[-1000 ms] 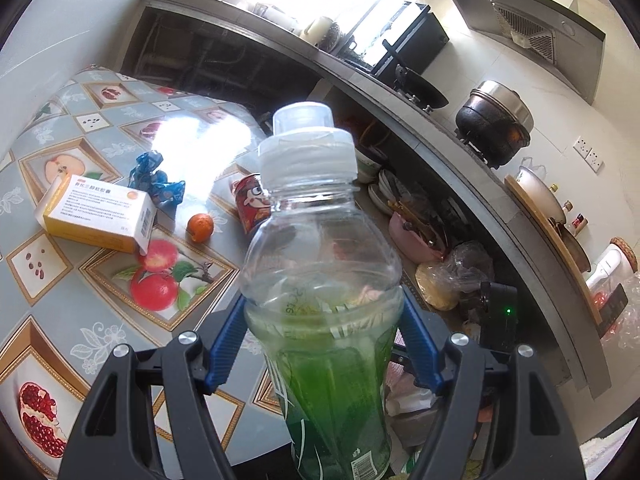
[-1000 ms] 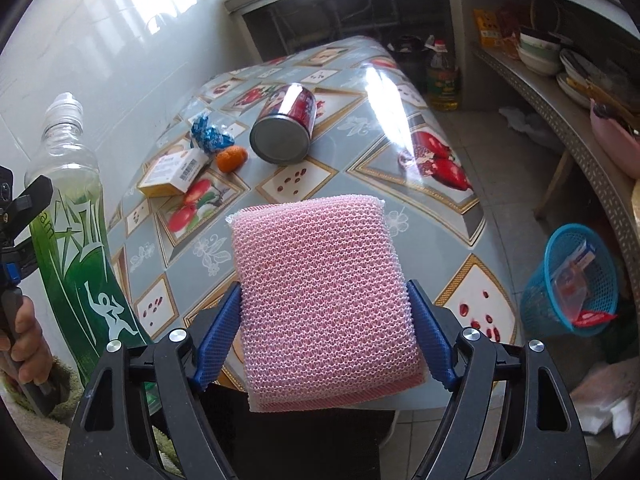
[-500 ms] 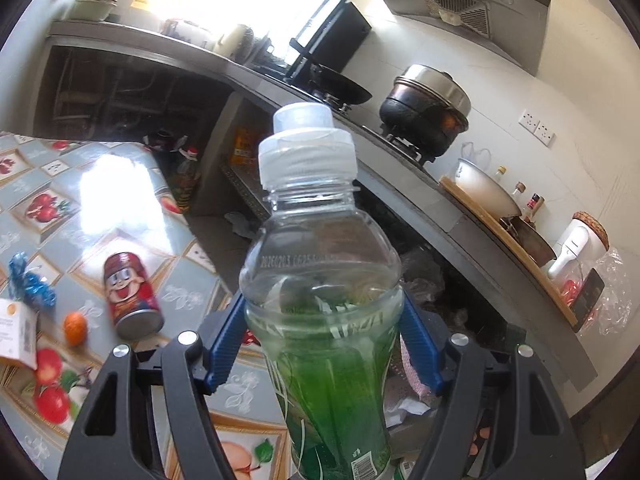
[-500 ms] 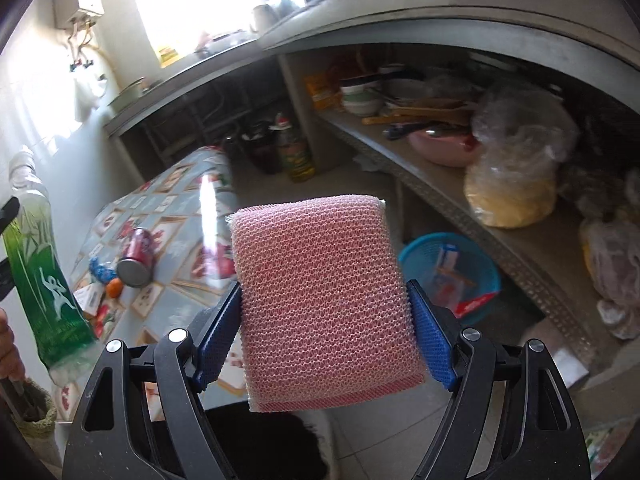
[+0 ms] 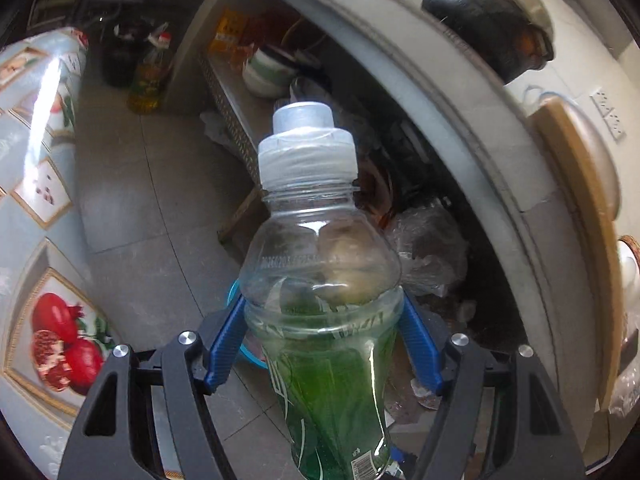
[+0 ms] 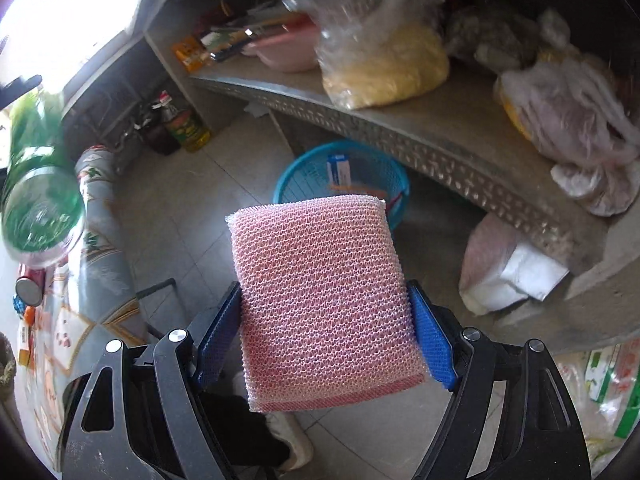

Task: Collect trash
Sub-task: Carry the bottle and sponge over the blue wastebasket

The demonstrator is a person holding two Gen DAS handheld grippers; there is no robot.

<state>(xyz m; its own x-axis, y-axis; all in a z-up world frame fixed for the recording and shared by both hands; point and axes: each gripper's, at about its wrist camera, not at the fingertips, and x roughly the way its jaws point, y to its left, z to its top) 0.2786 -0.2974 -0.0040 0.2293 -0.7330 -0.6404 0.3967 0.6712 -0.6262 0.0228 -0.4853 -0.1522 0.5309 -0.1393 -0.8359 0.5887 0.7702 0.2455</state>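
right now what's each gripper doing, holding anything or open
Left gripper: closed on the green-labelled plastic bottle, fingers pressing its sides.
Right gripper: closed on the pink mesh scouring pad, fingers on both edges.

Both cameras are sitting low behind their own fingers, looking forward and down at the tiled floor (image 5: pixel 132 216) beneath the counter shelf (image 6: pixel 400 120). The left view is pressing close to the bottle (image 5: pixel 320 288); the right is crowding the pink scrubber (image 6: pixel 324 300). Both are sharing the blue basket (image 6: pixel 304 172), the oil jug (image 5: pixel 148 80) and the table edge (image 5: pixel 36 184).
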